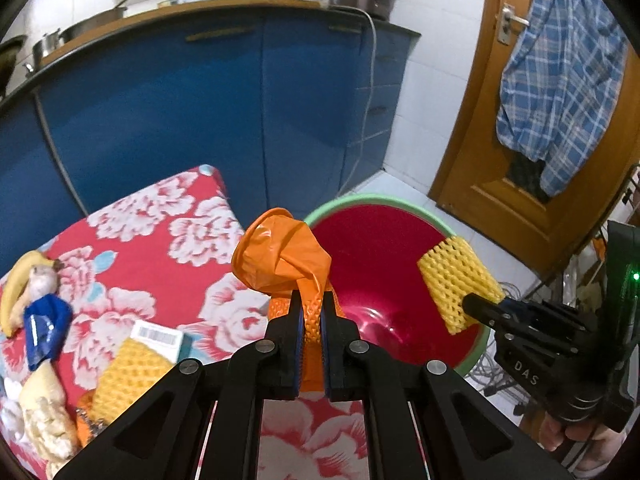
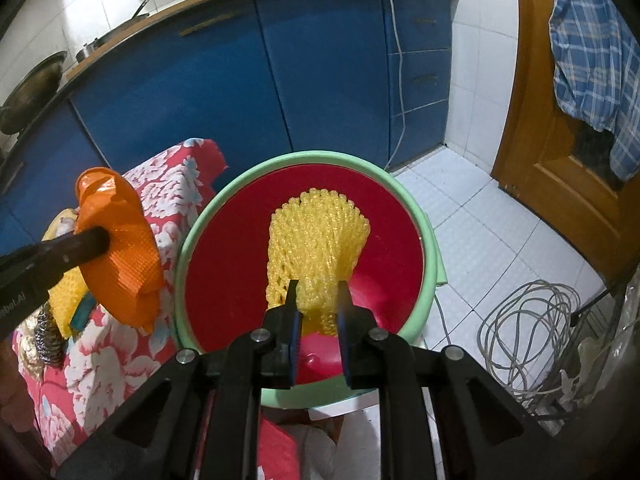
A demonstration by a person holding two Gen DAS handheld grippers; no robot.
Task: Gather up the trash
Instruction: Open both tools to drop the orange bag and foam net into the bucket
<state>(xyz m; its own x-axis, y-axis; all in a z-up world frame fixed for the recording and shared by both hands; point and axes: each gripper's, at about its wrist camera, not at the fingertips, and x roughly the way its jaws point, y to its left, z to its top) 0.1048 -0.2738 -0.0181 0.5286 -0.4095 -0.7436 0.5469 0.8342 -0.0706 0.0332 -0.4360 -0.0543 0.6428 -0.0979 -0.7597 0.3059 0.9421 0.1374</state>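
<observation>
My left gripper is shut on an orange plastic bag and holds it above the table's right edge, beside the bin; it also shows in the right wrist view. My right gripper is shut on a yellow foam fruit net and holds it over the red bin with a green rim. In the left wrist view the net hangs over the bin. On the red floral tablecloth lie a second yellow net, a banana, a blue wrapper and a barcoded box.
Blue kitchen cabinets stand behind the table. A wooden door with a plaid shirt is at the right. A coil of grey cable lies on the white tiled floor. A steel scourer lies on the table.
</observation>
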